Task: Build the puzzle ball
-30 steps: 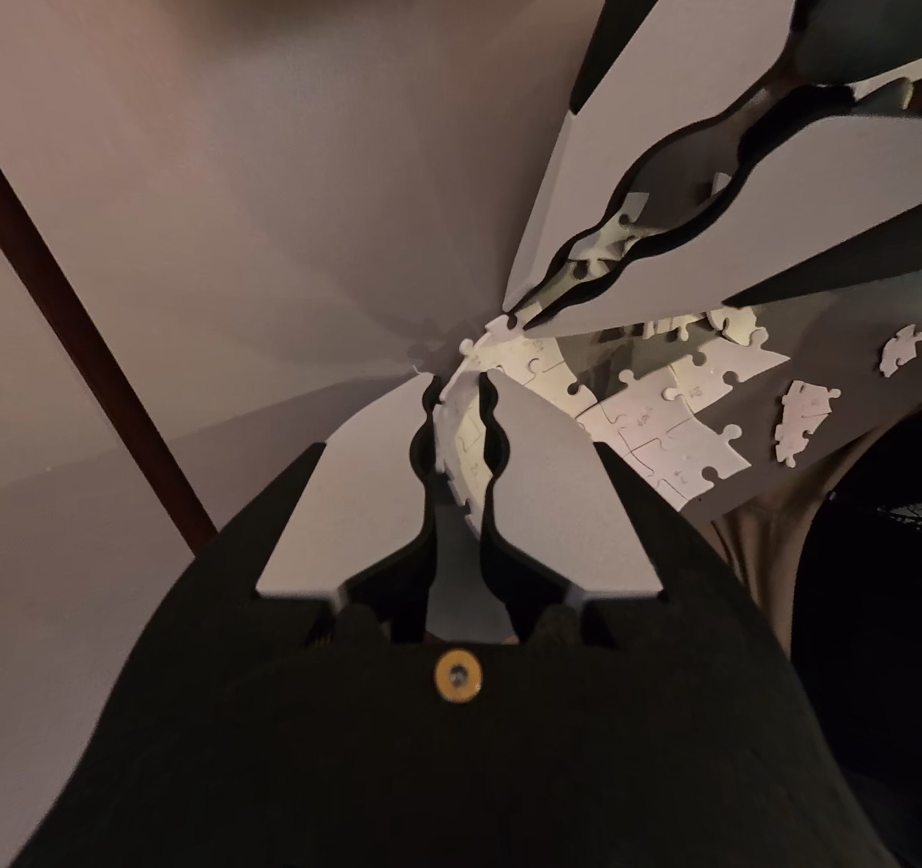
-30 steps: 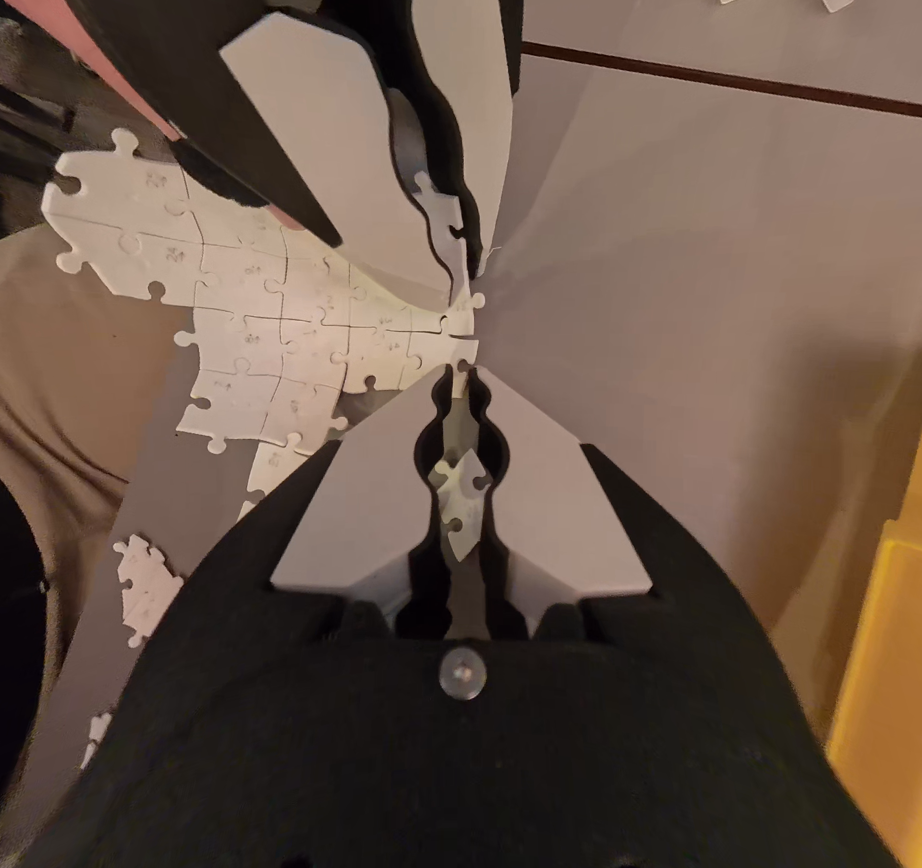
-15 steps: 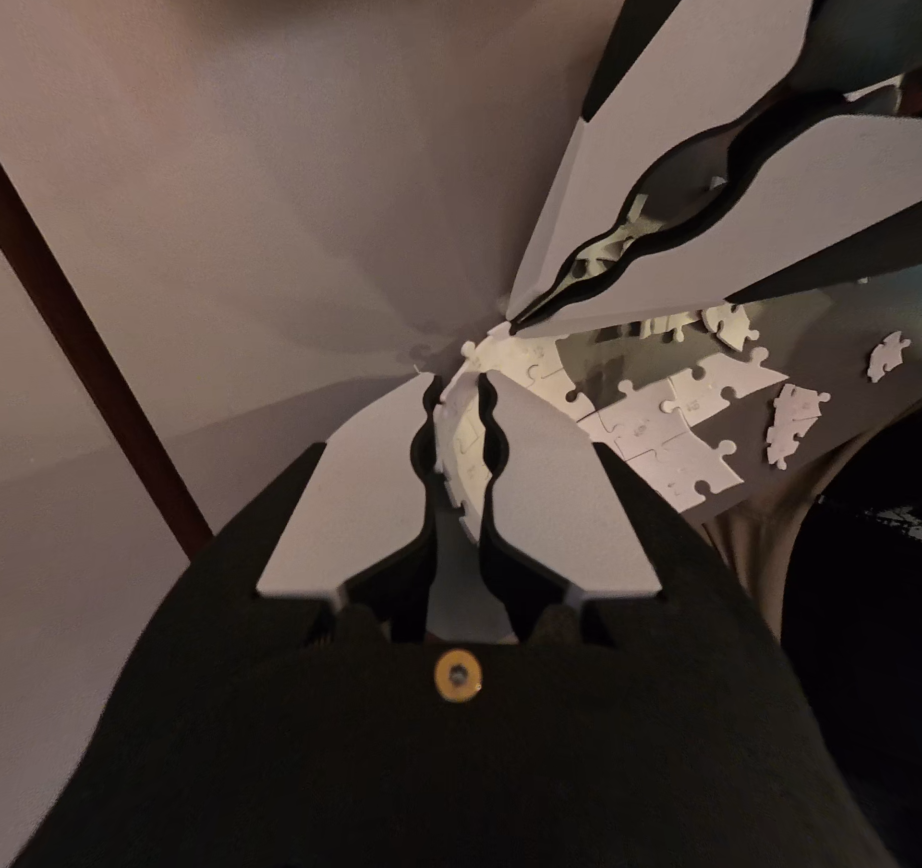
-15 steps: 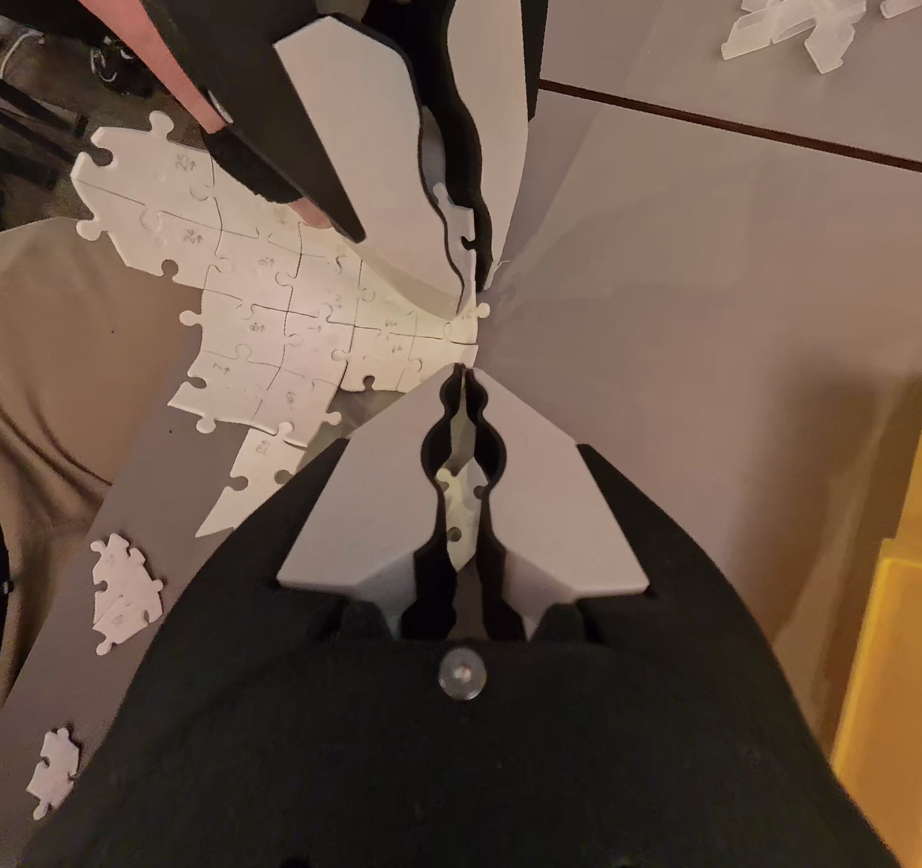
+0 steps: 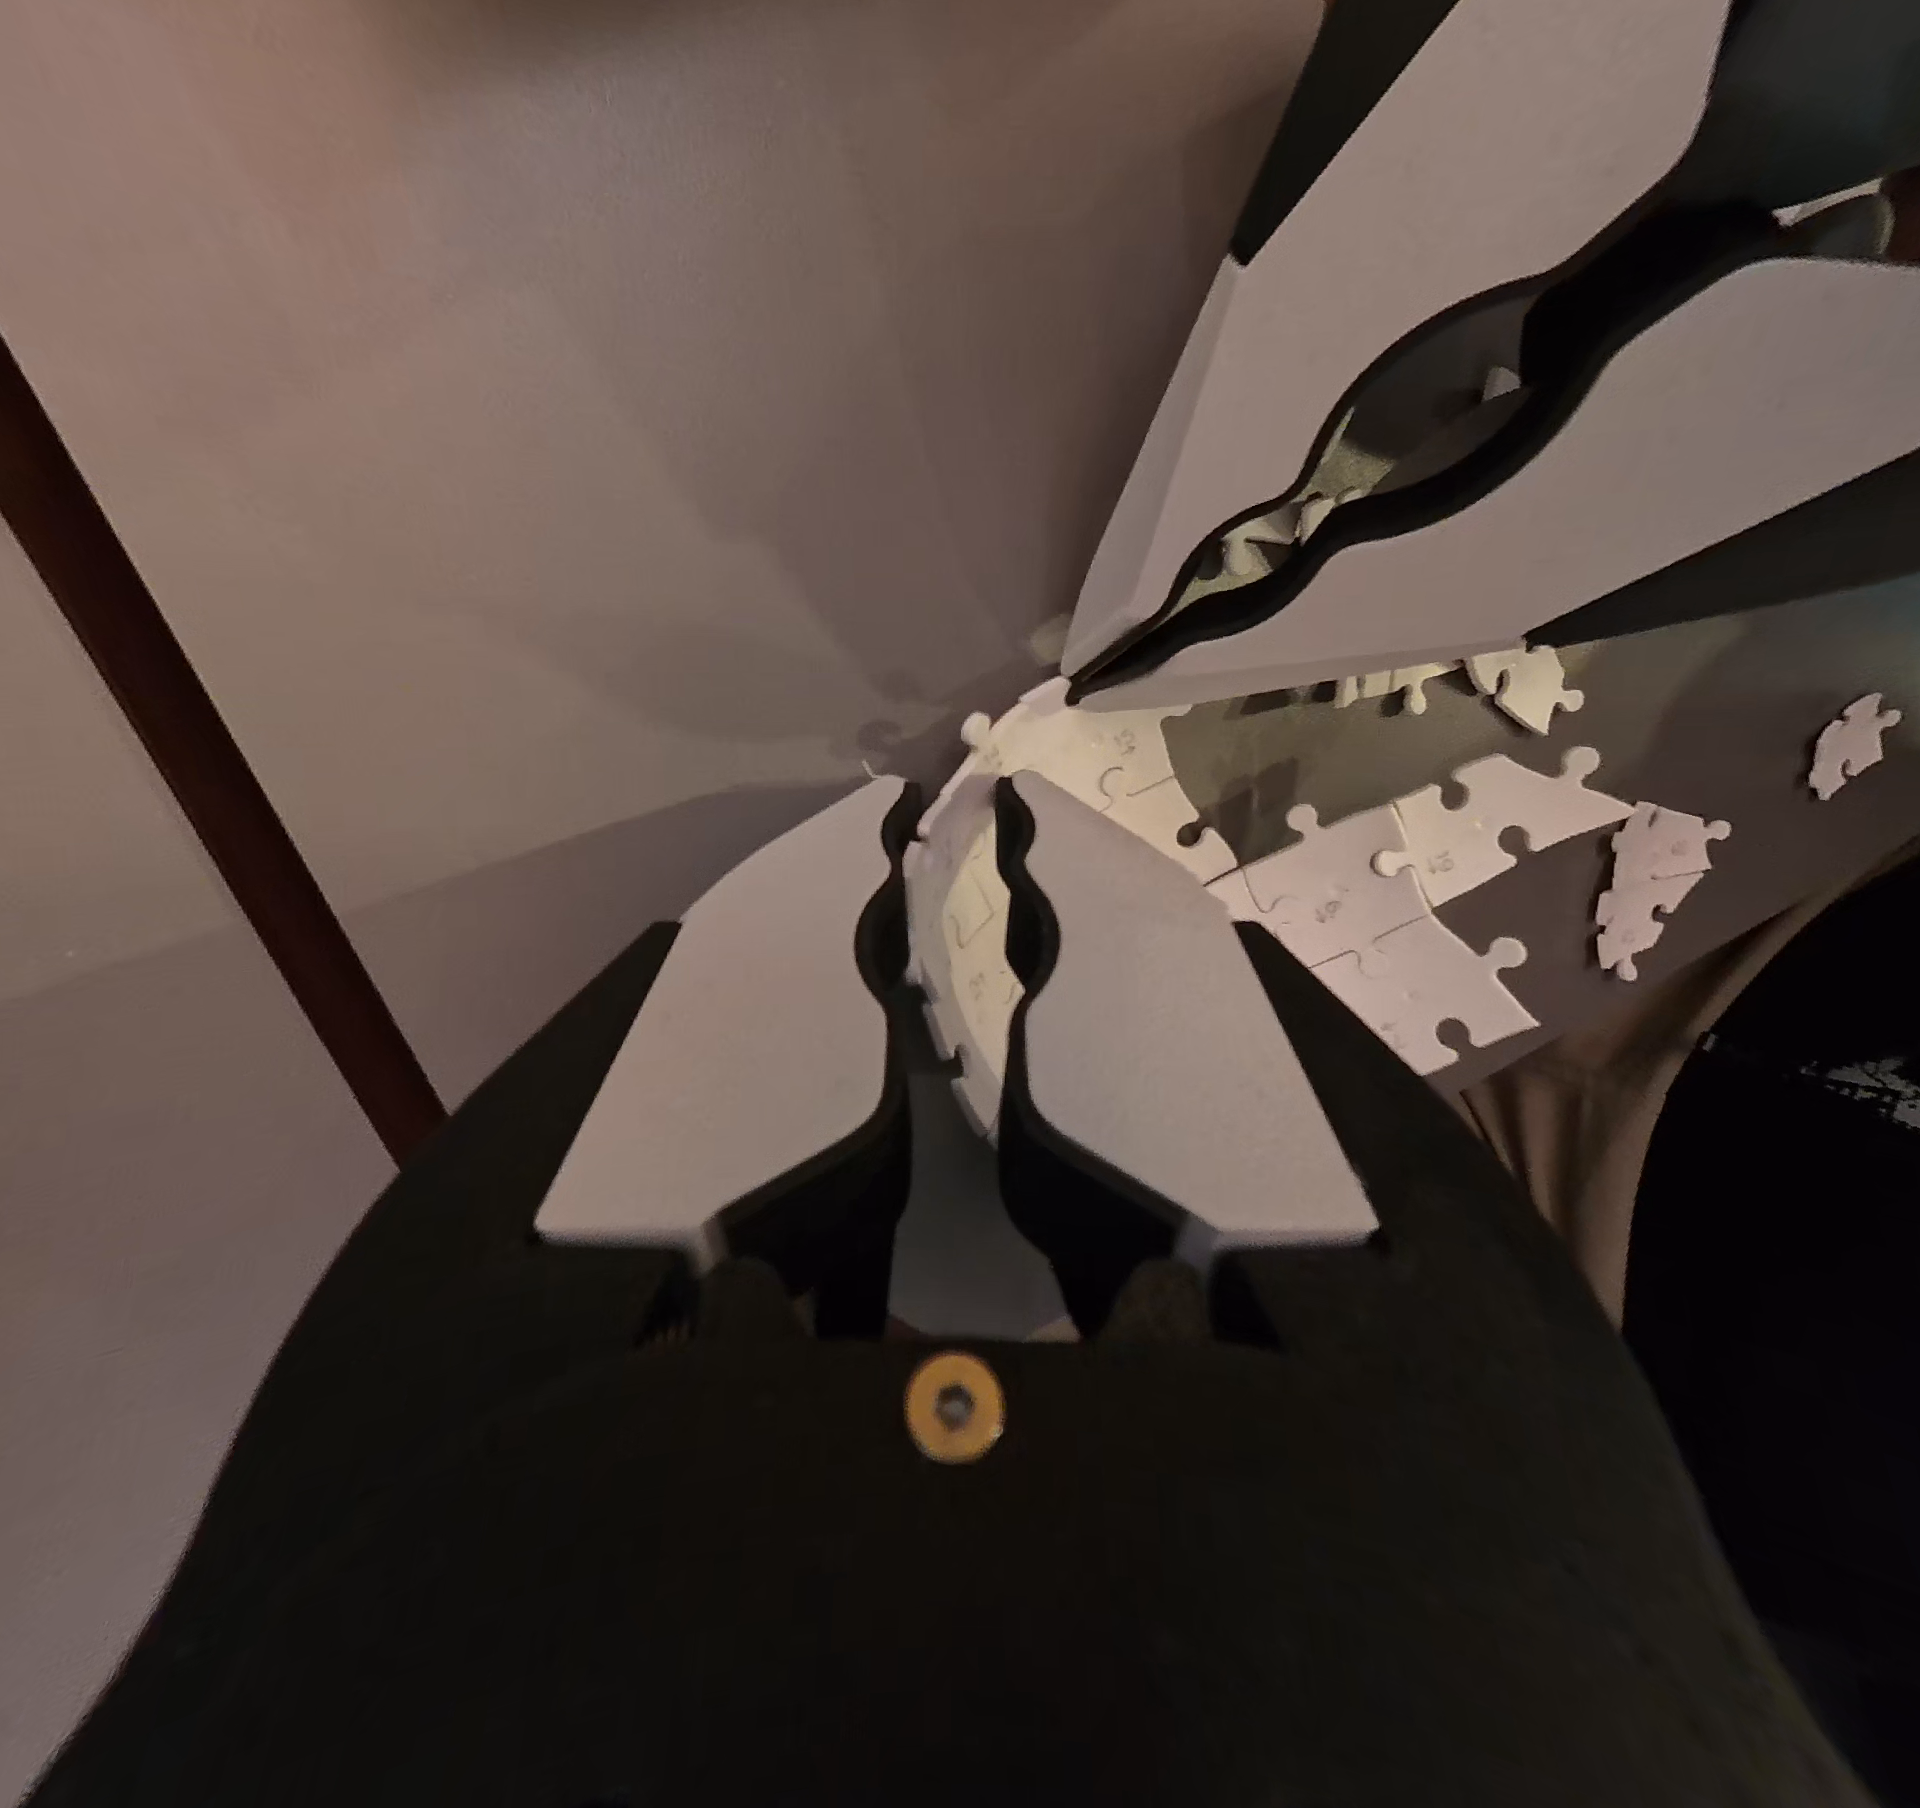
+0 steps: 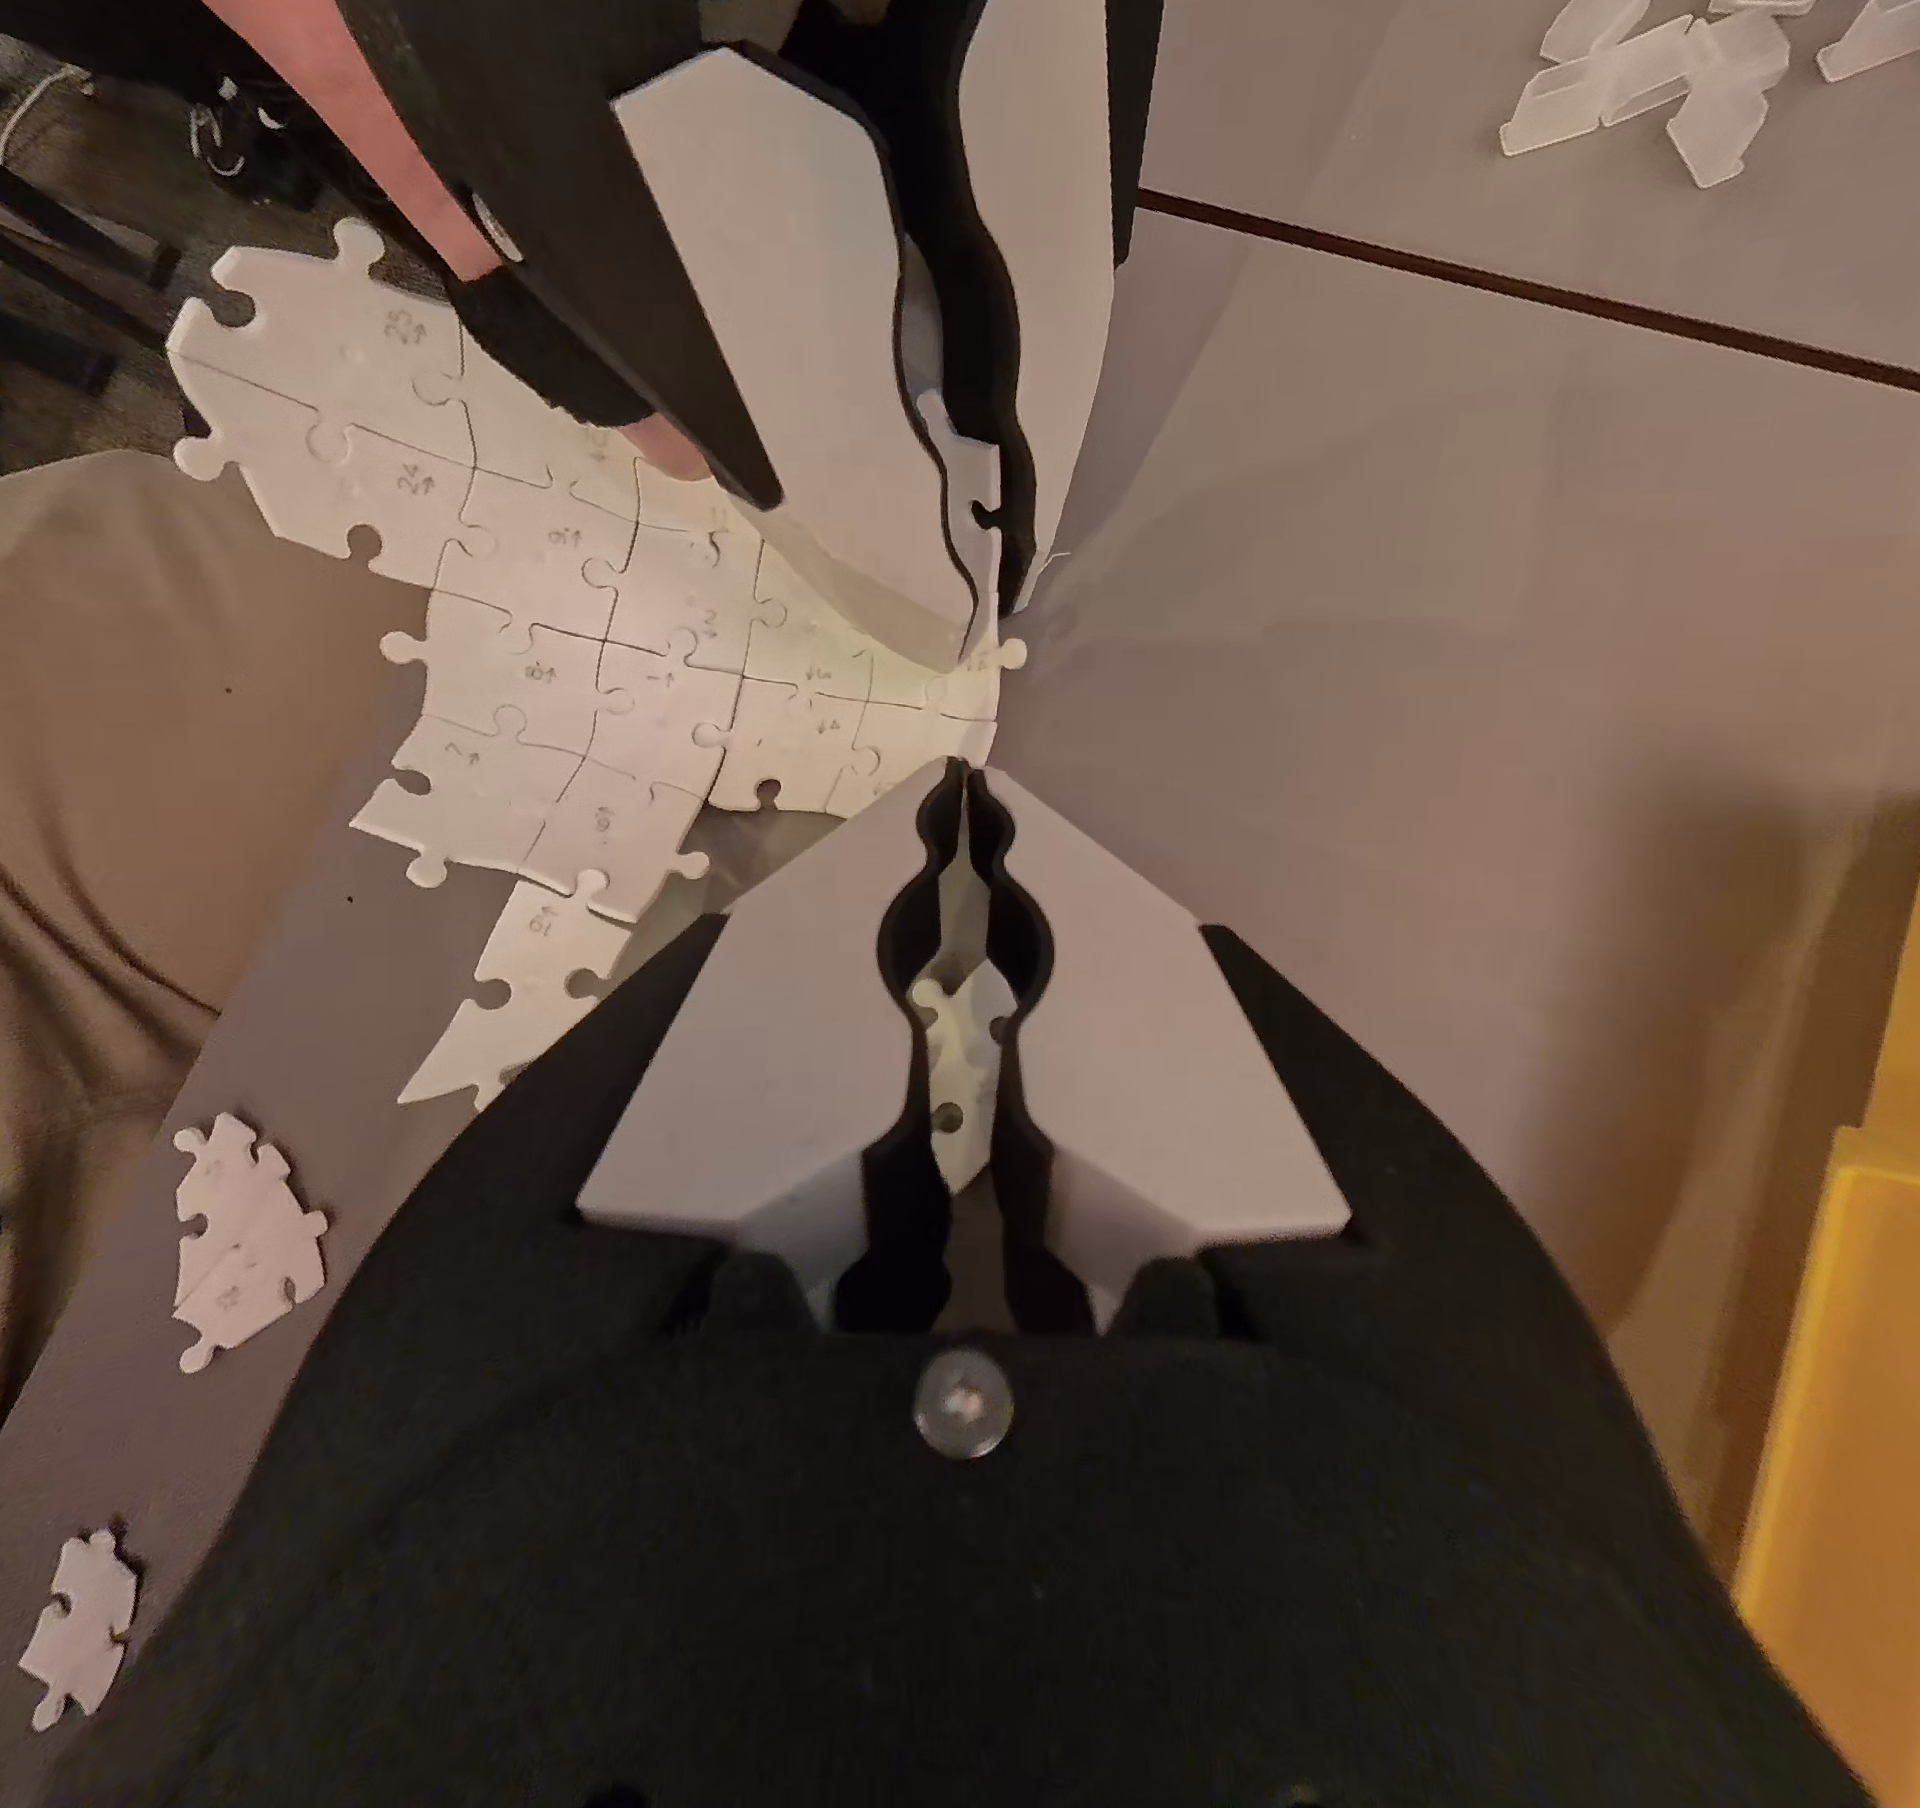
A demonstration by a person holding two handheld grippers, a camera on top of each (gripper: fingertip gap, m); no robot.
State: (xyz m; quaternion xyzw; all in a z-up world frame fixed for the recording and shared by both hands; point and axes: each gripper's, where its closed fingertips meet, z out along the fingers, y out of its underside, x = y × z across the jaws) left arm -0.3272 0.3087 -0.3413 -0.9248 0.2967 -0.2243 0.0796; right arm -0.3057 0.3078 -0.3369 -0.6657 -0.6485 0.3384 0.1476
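Observation:
The partly built puzzle ball is a curved white sheet of joined pieces [image 6: 623, 657], lifted over the grey table; it also shows in the left wrist view [image 5: 1351, 896]. My left gripper [image 5: 956, 787] is shut on the sheet's far edge, which runs between its fingers; in the right wrist view it [image 6: 992, 605] comes down from the top. My right gripper [image 6: 958, 769] is shut on a single white puzzle piece [image 6: 961, 1052], its tips against the sheet's edge just below the left gripper. In the left wrist view the right gripper [image 5: 1070, 688] enters from the upper right with that piece [image 5: 1262, 537] inside.
Loose white pieces lie on the table near its front edge [image 6: 244, 1239] [image 6: 83, 1623] [image 5: 1652, 875]. Clear plastic parts [image 6: 1662, 85] lie at the back right. A yellow bin [image 6: 1839, 1446] stands at the right. A dark seam [image 6: 1558, 283] crosses the table. A person's hand [image 6: 416, 148] holds the left gripper. My left and right fingertips are right by each other.
Both grippers have stayed shut on what they hold. The right gripper with its piece has edged closer to the sheet's edge; the sheet has shifted slightly in both views.

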